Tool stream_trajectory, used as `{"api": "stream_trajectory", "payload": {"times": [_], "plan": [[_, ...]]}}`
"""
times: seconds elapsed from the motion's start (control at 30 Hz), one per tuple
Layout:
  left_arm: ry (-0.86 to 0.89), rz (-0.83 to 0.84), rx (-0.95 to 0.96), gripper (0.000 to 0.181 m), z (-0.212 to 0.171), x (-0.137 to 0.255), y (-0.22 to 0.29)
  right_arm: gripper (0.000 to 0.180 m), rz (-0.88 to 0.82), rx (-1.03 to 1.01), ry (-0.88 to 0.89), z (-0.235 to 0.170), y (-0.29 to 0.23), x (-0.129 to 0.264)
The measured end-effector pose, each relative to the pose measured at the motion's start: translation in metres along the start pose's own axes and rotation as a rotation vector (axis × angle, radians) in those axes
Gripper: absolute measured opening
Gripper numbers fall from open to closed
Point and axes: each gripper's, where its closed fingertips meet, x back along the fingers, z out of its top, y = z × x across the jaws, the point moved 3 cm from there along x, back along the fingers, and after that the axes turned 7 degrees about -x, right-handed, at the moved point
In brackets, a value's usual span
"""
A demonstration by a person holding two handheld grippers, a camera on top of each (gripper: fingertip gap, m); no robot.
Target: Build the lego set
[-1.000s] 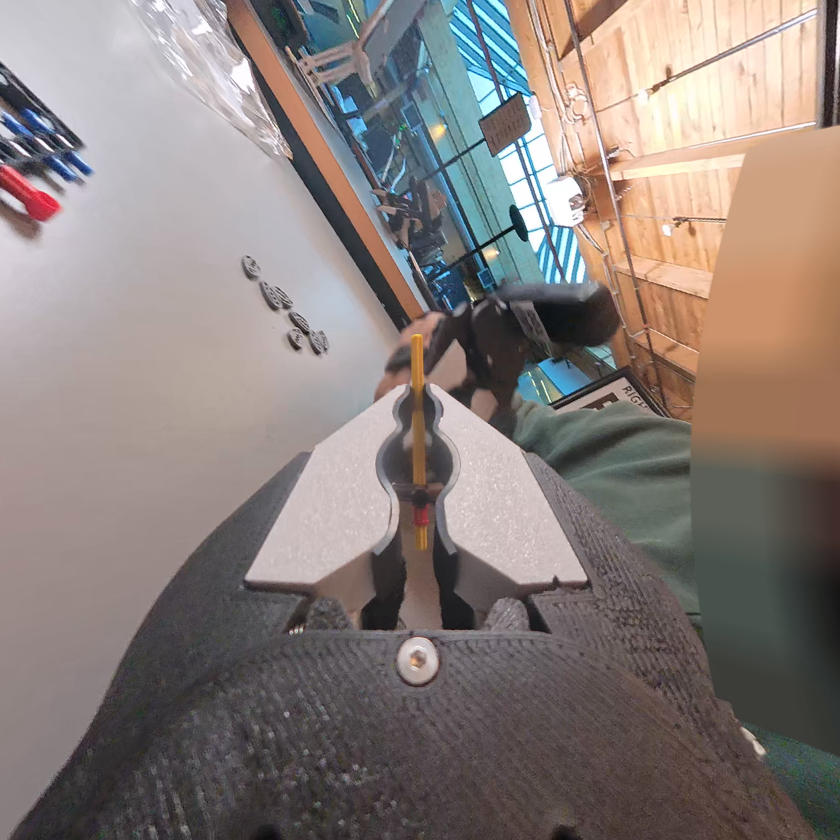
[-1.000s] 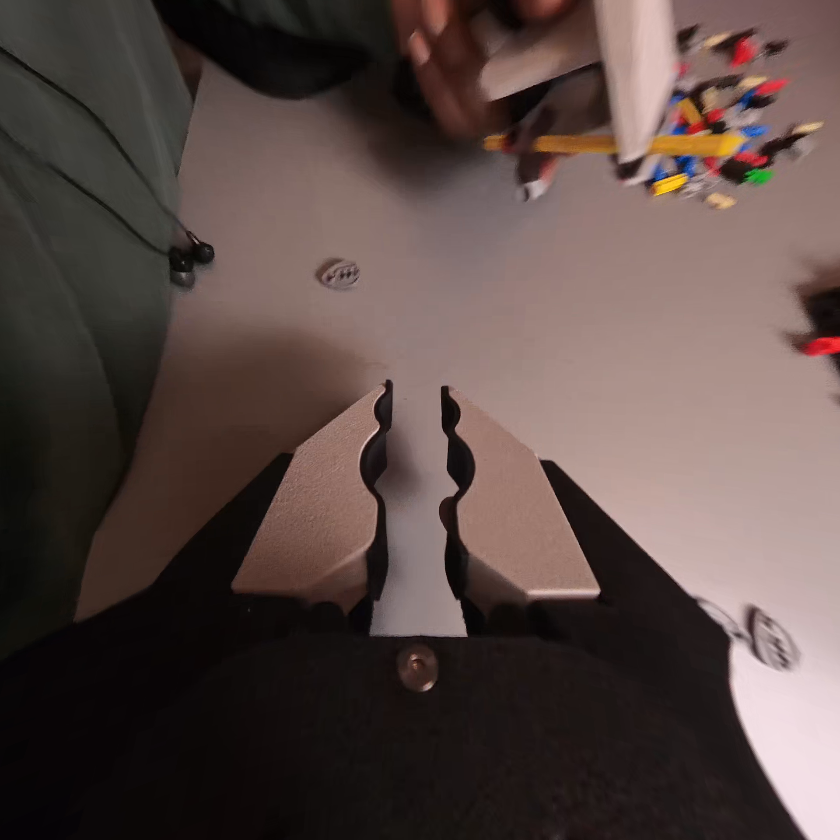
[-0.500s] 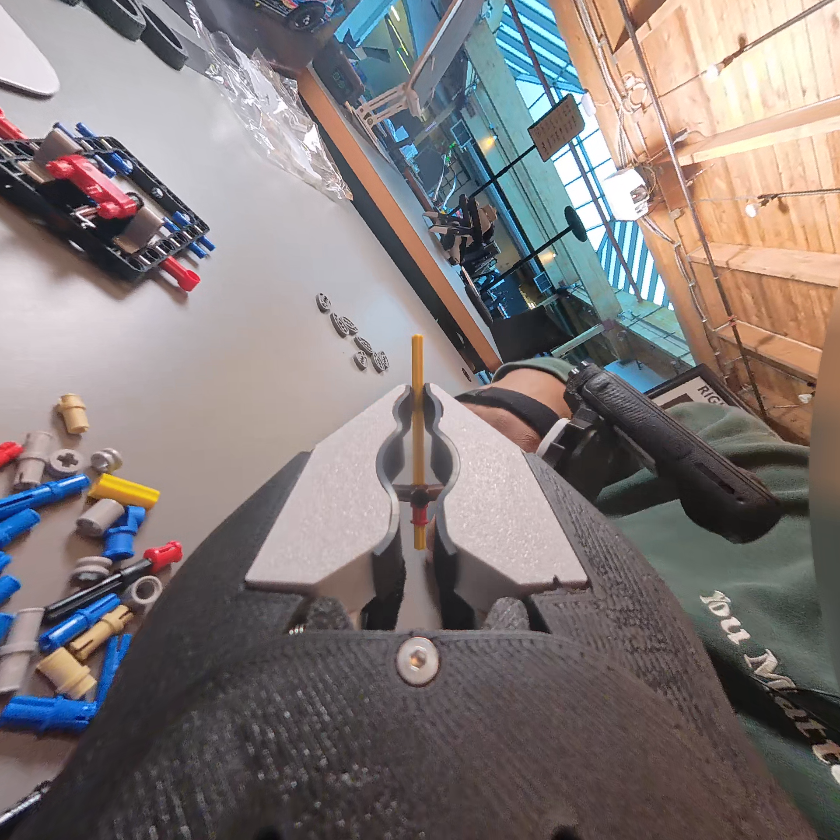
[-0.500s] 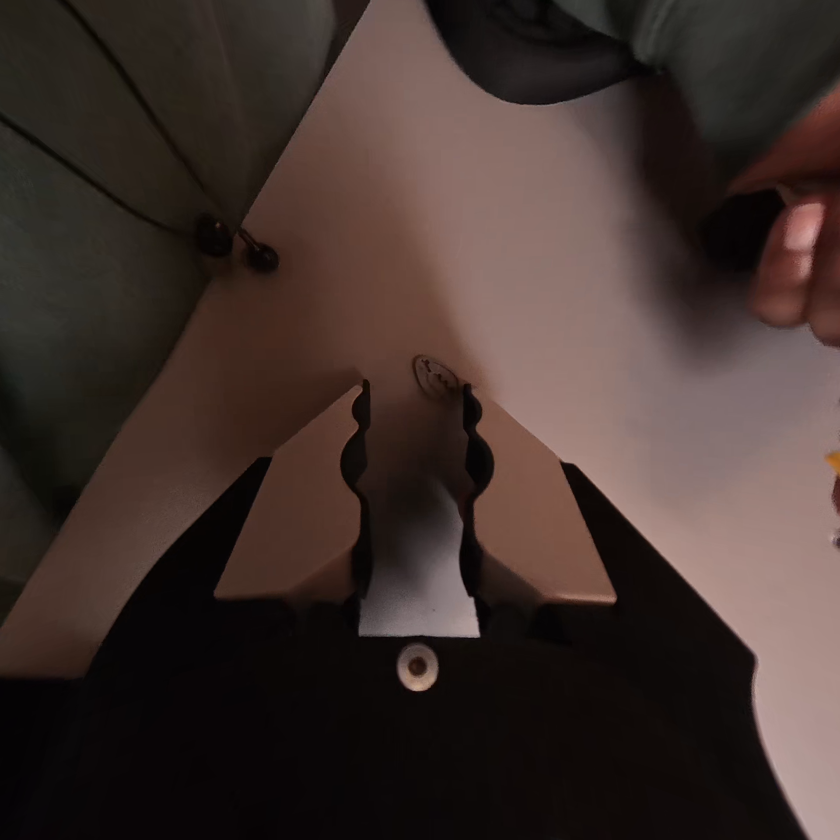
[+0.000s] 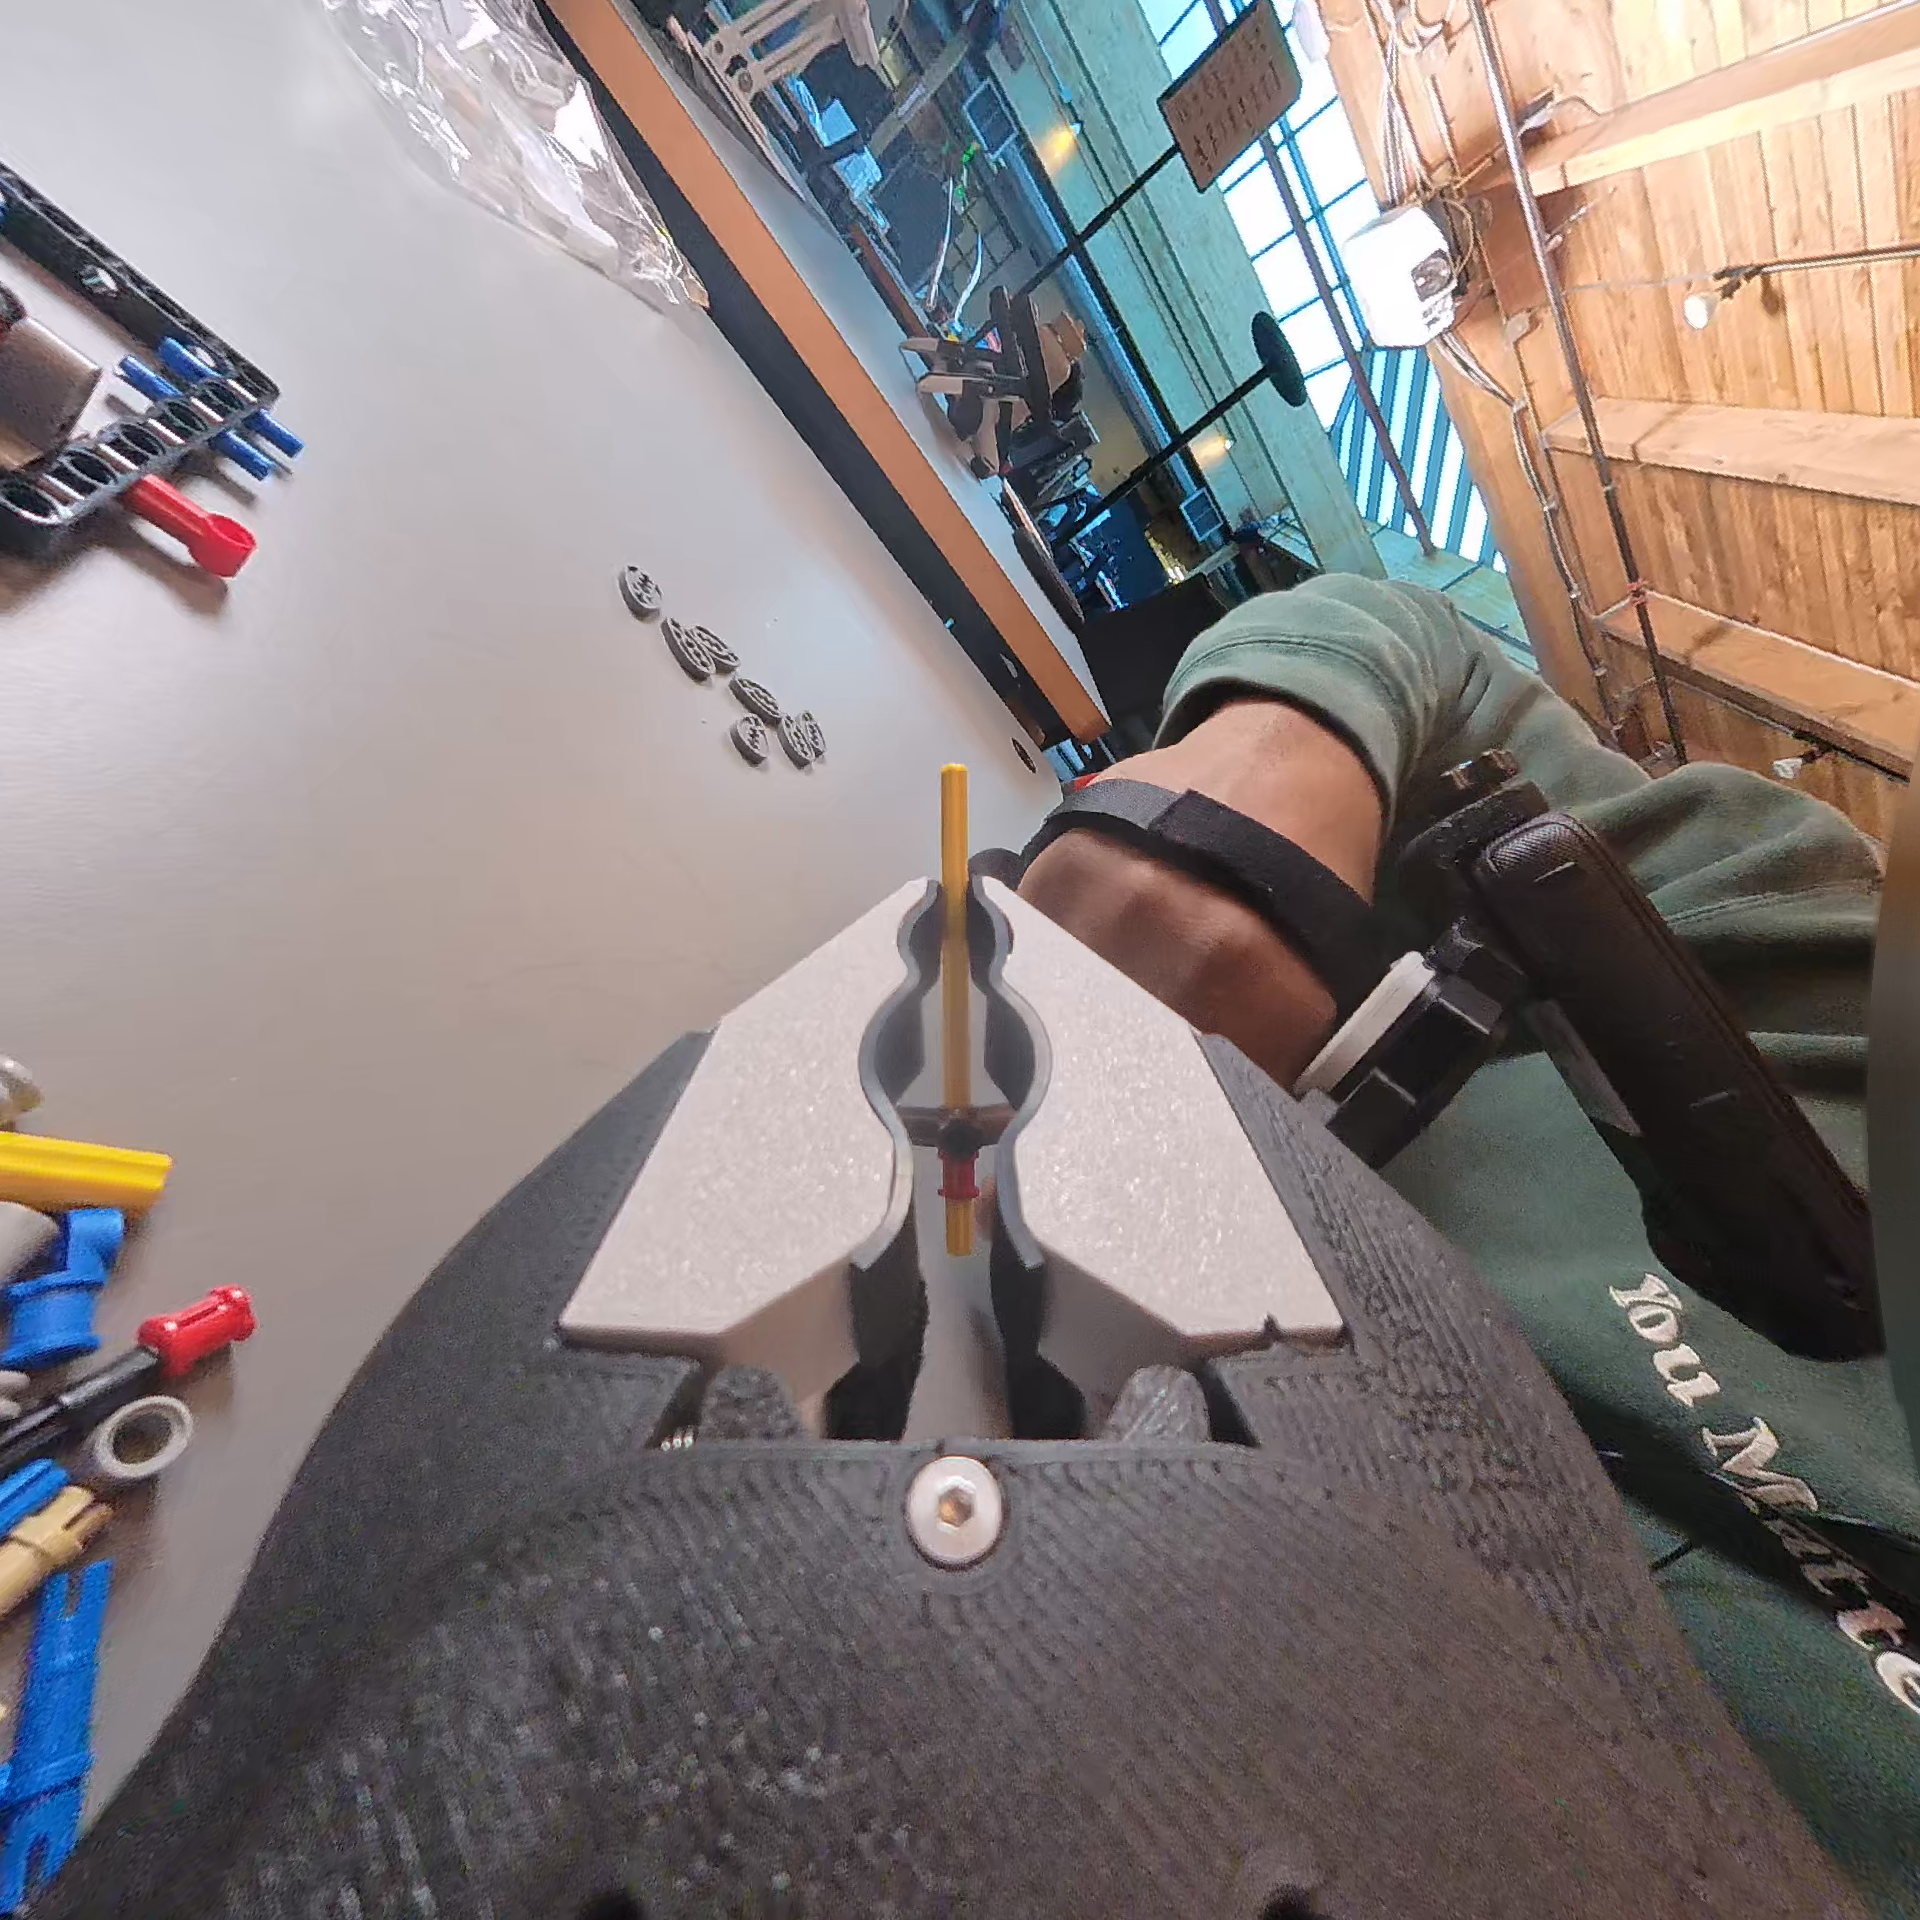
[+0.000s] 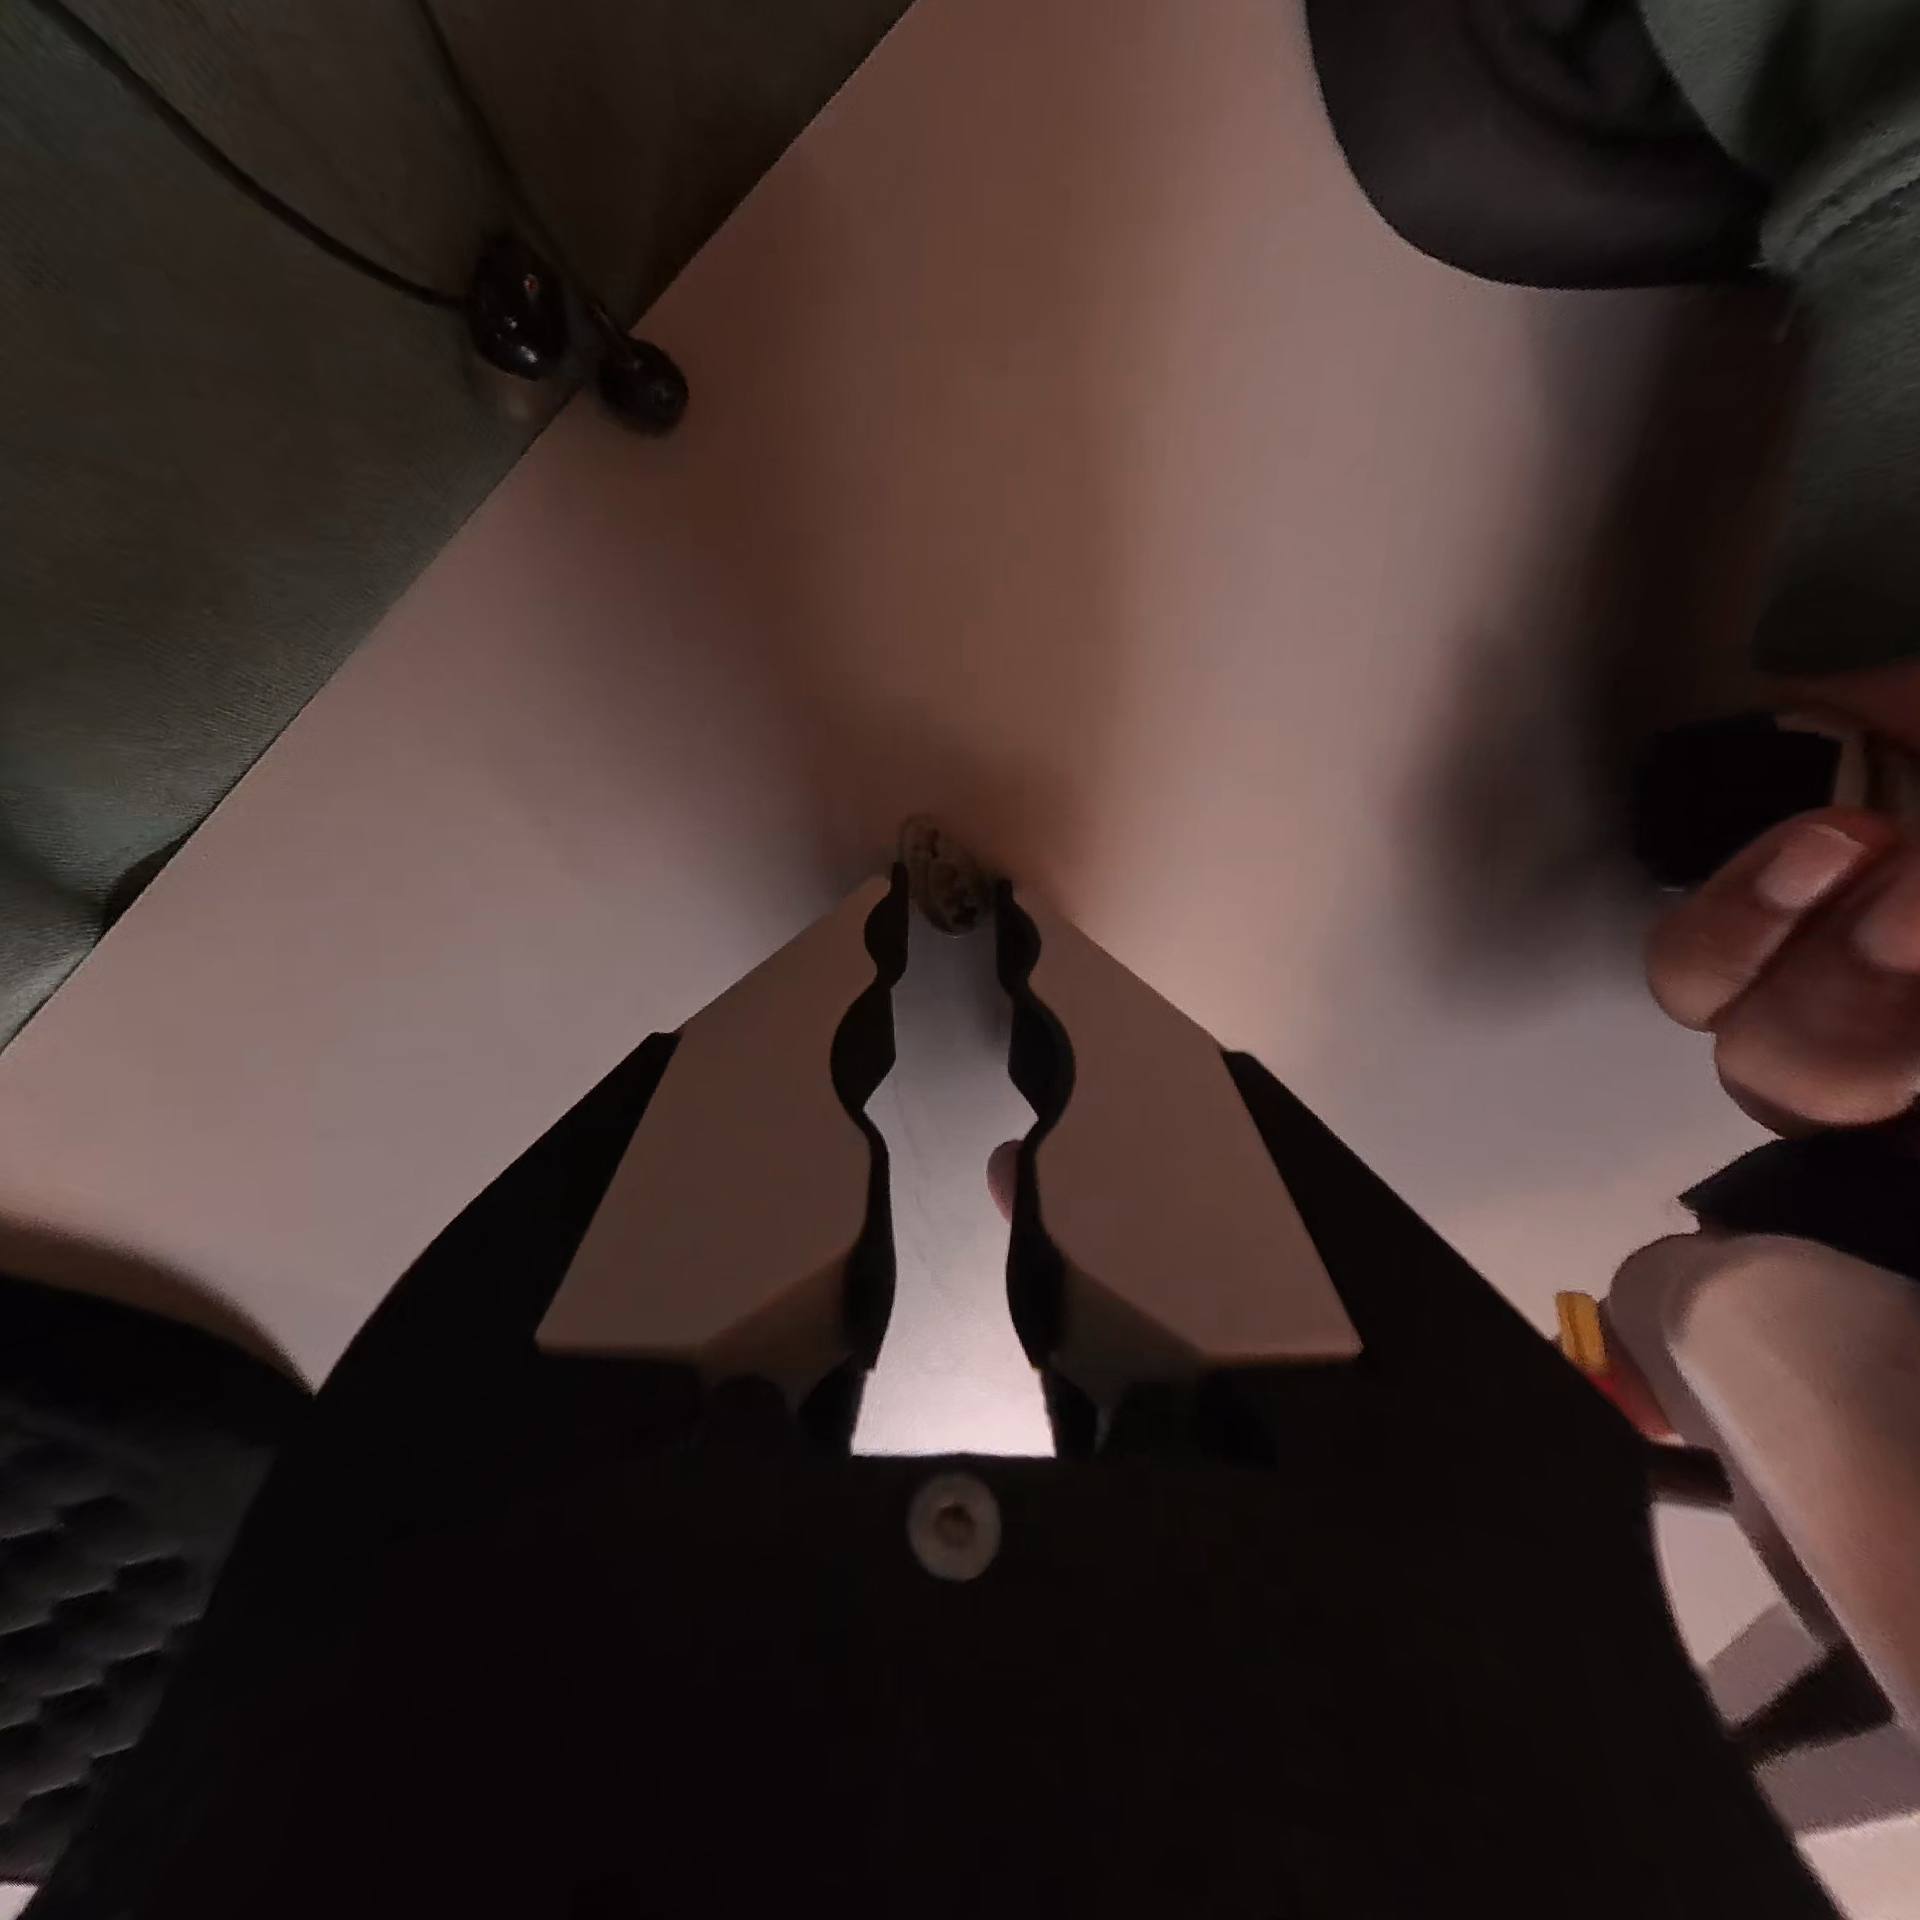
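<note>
On the far left of the left wrist view, a black frame assembly [image 5: 125, 416] with blue pins and a red pin is lying on the grey table [image 5: 436, 831]. Below it, at the left edge, loose pieces [image 5: 73, 1351] in yellow, blue, red, grey and tan are lying in a pile. Further right, a few small grey round discs [image 5: 727, 675] are sitting together on the table. In the middle, the left gripper [image 5: 954, 904] is closing its fingers on a thin yellow axle [image 5: 954, 987], which is standing out past the fingertips; a small dark cross piece and a red bush are sitting on the axle between the fingers. To the right, a hand [image 5: 1195, 935] with a black strap and a green sleeve [image 5: 1403, 665] is showing.

In the right wrist view, two black earbuds [image 6: 582, 343] are hanging against green cloth at the upper left. In the middle, the right gripper [image 6: 951, 894] is keeping its fingers a little apart, and a small grey disc [image 6: 940, 868] is sitting at the fingertips; I cannot tell if the fingers are touching it. At the right, blurred fingers [image 6: 1787, 935] are visible.
</note>
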Motion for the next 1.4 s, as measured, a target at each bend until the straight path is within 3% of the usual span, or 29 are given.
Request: {"api": "stream_trajectory", "payload": {"times": [0.13, 0.2, 0.3, 0.43, 0.53, 0.63, 0.9, 1.4], "plan": [[-0.017, -0.040, -0.004, 0.002, -0.001, 0.000, 0.009, 0.013, -0.089, -0.165, 0.192, -0.016, 0.000, 0.014], [-0.014, -0.082, -0.012, 0.002, 0.000, 0.000, 0.018, 0.013, -0.142, -0.361, 0.448, -0.026, 0.009, 0.048], [0.002, -0.163, 0.000, 0.002, 0.002, -0.005, 0.032, 0.013, -0.265, -0.497, 0.799, -0.044, 0.013, 0.112], [0.020, -0.306, 0.065, 0.002, 0.000, -0.017, 0.057, 0.014, -0.373, -0.532, 1.065, -0.063, 0.009, 0.161], [0.032, -0.398, 0.110, 0.002, -0.003, -0.028, 0.077, 0.014, -0.328, -0.561, 1.200, -0.073, 0.012, 0.168], [0.039, -0.417, 0.144, 0.002, -0.005, -0.034, 0.084, 0.013, -0.175, -0.577, 1.328, -0.073, 0.015, 0.165], [0.037, -0.349, 0.197, 0.002, -0.006, -0.028, 0.064, 0.013, 0.022, -0.568, 1.398, -0.071, 0.031, 0.155], [0.019, -0.328, 0.203, 0.002, -0.008, -0.025, 0.057, 0.013, 0.030, -0.566, 1.352, -0.078, 0.037, 0.148]]}}
